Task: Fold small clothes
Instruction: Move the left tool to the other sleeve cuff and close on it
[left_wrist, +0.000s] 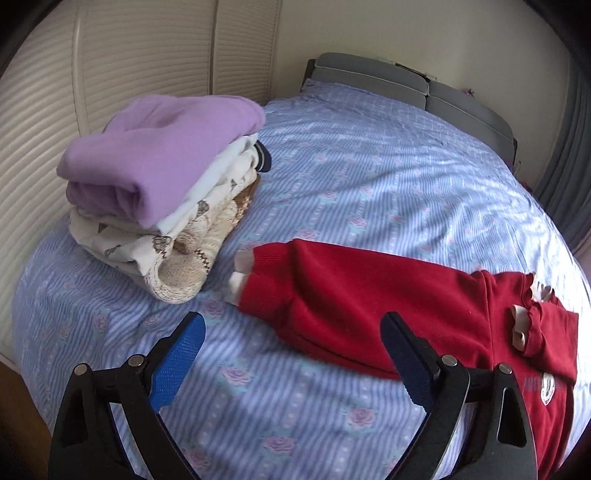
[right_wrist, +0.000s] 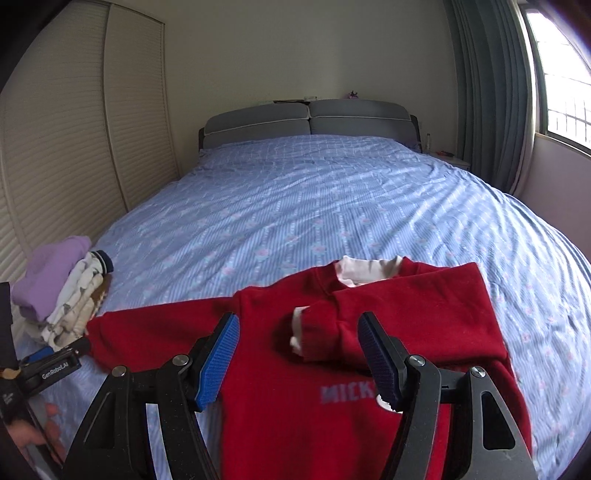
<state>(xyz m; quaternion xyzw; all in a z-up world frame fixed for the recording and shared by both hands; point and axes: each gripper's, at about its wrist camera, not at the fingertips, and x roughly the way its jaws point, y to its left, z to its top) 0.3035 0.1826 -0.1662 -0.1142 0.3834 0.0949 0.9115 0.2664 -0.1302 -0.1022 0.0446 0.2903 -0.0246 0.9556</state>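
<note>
A small red sweater (right_wrist: 369, 354) with white cuffs and collar lies flat on the blue floral bedsheet (right_wrist: 295, 206). Its right sleeve is folded across the chest; its left sleeve (left_wrist: 317, 280) stretches out towards the pile. My right gripper (right_wrist: 297, 325) is open and empty, hovering over the chest near the folded cuff. My left gripper (left_wrist: 293, 328) is open and empty, above the sheet just short of the outstretched sleeve. The left gripper also shows in the right wrist view (right_wrist: 55, 362), beside the sleeve end.
A pile of folded clothes (left_wrist: 159, 192) with a purple garment on top sits on the bed's left side; it also shows in the right wrist view (right_wrist: 62, 288). Louvred wardrobe doors (right_wrist: 74, 147) stand left, a grey headboard (right_wrist: 310, 120) at the far end, curtains and window right.
</note>
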